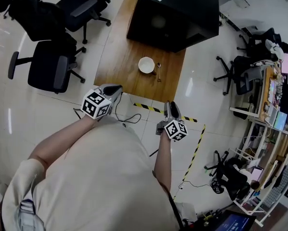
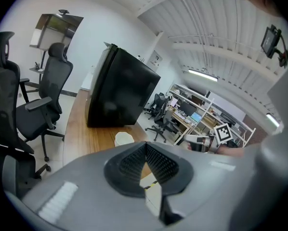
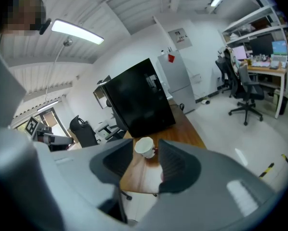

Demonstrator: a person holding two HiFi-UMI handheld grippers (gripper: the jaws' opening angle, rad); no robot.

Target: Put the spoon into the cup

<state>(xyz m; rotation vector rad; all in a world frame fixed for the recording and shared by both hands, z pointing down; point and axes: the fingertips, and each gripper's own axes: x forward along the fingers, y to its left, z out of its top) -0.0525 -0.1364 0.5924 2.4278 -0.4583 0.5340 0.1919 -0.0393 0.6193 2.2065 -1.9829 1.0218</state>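
A white cup (image 1: pixel 146 65) stands on the wooden table (image 1: pixel 120 57), near its front right corner. Just right of it lies a thin spoon (image 1: pixel 159 71). Both grippers hang over the floor, short of the table's near edge. My left gripper (image 1: pixel 116 88) is shut with nothing between its pads, and its own view shows the cup (image 2: pixel 124 138) just beyond the left gripper (image 2: pixel 145 146). My right gripper (image 1: pixel 172 105) is open and empty. The right gripper view frames the cup (image 3: pixel 145 147) and the spoon (image 3: pixel 155 151) far off between the right gripper (image 3: pixel 145 153) jaws.
A large black box (image 1: pixel 177 13) fills the table's far end. Black office chairs (image 1: pixel 52 66) stand to the left. Yellow-black tape (image 1: pixel 149 109) and a cable (image 1: pixel 129 117) lie on the floor under the grippers. Shelves and desks (image 1: pixel 269 95) crowd the right side.
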